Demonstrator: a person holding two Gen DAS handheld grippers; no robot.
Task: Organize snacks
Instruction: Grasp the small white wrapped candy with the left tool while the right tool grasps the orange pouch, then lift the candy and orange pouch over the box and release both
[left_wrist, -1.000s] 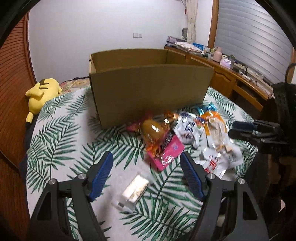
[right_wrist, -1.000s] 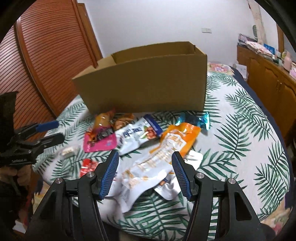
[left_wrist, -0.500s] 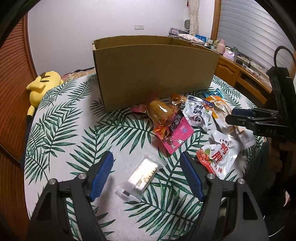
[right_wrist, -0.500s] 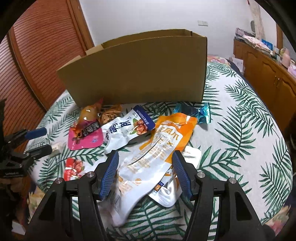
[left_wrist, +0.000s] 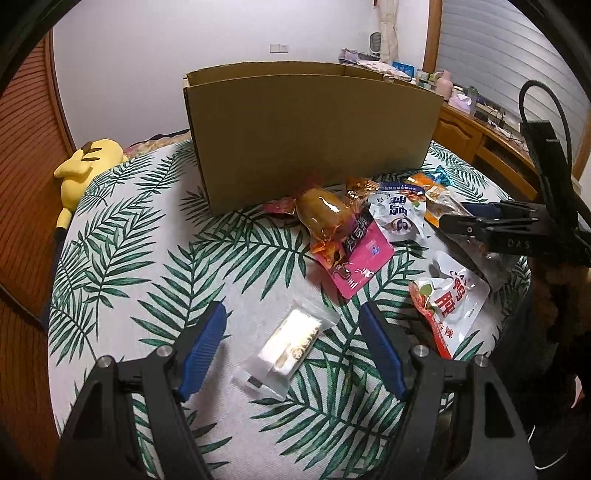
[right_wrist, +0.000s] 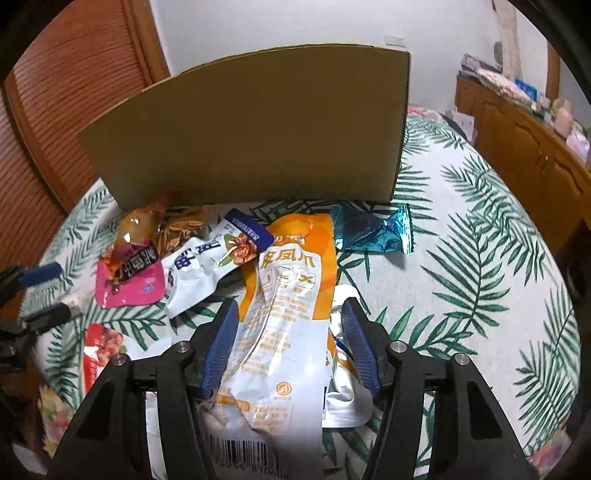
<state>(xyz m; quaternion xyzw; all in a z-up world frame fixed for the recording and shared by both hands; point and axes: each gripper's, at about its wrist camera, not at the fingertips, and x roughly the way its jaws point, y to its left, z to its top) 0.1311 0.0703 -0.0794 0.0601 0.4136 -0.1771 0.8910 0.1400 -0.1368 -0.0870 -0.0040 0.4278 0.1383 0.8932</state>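
A bedroom is seen: white wall behind, slatted wooden doors at the left, and a round tabletop (left_wrist: 110, 236) under a palm-leaf cloth. At its far left edge a yellow plush toy (left_wrist: 86, 162) is slumped. The cardboard box (left_wrist: 310, 129) is stood at the far middle, its interior hidden from both cameras.

Toward the near edge, the left gripper (left_wrist: 291, 345) is held wide open with nothing in it, and a small clear-wrapped white bar (left_wrist: 291, 341) is framed between its blue pads, not visibly touched. It looks light and fairly stiff, so a pinch across its short sides should serve.

Further right, the loose snacks are heaped before the box: an amber sealed pack (left_wrist: 323, 212) over a pink sachet (left_wrist: 360, 258), then a white-and-blue pouch (right_wrist: 207, 262).

At the near right, the right gripper (right_wrist: 290, 341) is spread open around the orange-and-white pouch (right_wrist: 291, 295); whether the pads are touching it cannot be told. That pouch looks soft, slick and crinkly; its flat sealed end is judged the safest hold. A teal wrapper (right_wrist: 369, 230) is left beside it.
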